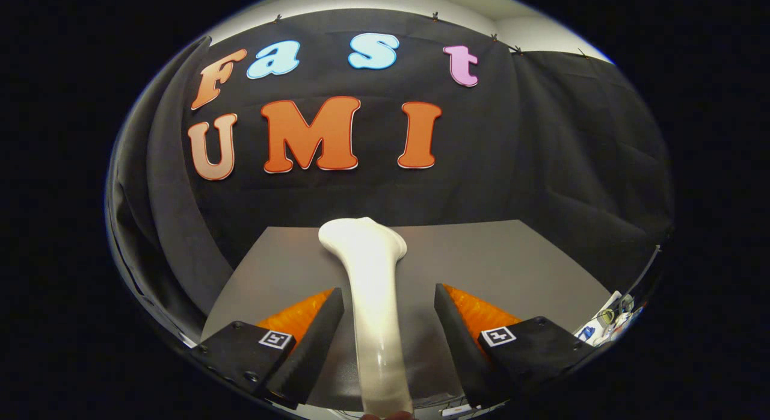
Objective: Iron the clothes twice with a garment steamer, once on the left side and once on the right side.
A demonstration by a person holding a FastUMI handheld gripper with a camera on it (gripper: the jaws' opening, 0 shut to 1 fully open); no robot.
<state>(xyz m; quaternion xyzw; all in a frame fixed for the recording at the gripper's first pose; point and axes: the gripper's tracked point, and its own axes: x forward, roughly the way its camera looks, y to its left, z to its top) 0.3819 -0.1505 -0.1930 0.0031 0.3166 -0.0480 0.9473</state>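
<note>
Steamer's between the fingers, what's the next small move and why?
Probably close the tool on the steamer. Its white handle runs between the fingers, but there are gaps on both sides, so nothing grips it yet. It rests on the grey table, head pointing away.

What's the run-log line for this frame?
gripper: open, fingers either side of steamer, not touching | steamer: white, lying on grey table
</note>
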